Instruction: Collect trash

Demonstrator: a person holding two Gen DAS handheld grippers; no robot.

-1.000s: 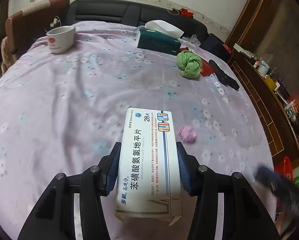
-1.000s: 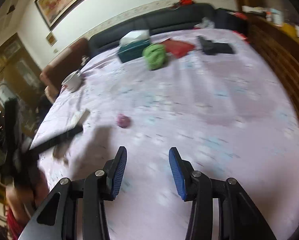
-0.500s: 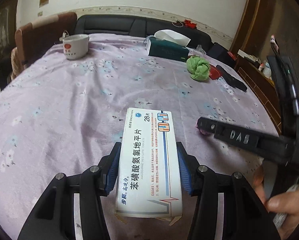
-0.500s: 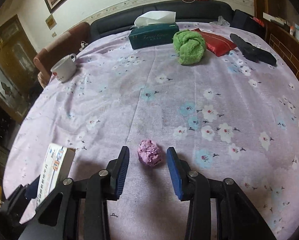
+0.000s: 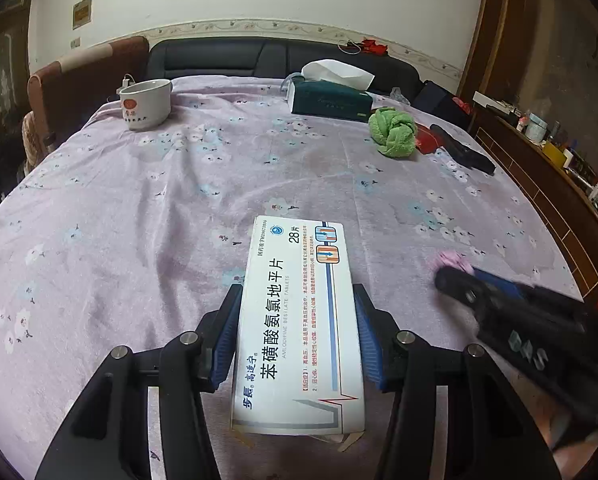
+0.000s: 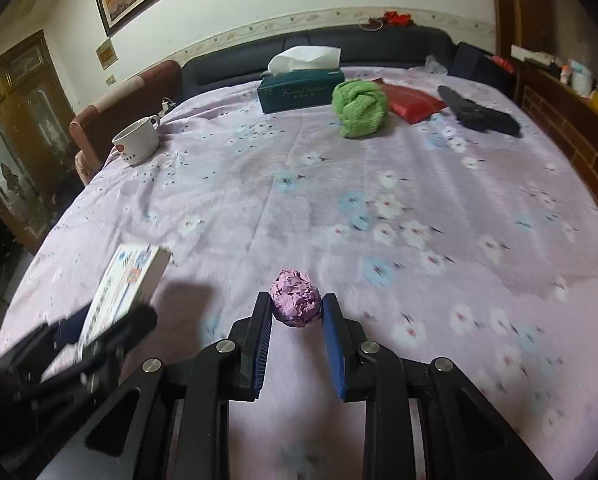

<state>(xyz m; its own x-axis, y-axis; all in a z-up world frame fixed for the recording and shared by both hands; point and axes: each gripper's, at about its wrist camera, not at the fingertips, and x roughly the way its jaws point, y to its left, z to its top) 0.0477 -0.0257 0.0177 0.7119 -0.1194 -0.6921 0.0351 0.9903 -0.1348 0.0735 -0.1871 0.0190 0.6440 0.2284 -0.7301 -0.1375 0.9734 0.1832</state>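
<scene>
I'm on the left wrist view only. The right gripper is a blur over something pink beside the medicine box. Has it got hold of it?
Observer: Yes. In the right wrist view, the right gripper is shut on a crumpled purple paper ball, with a pad touching each side.
Operator: And the red thing half hidden behind the green cloth, what is it?
Observer: A flat red packet. It lies on the bedspread between the green cloth and a black item.
</scene>
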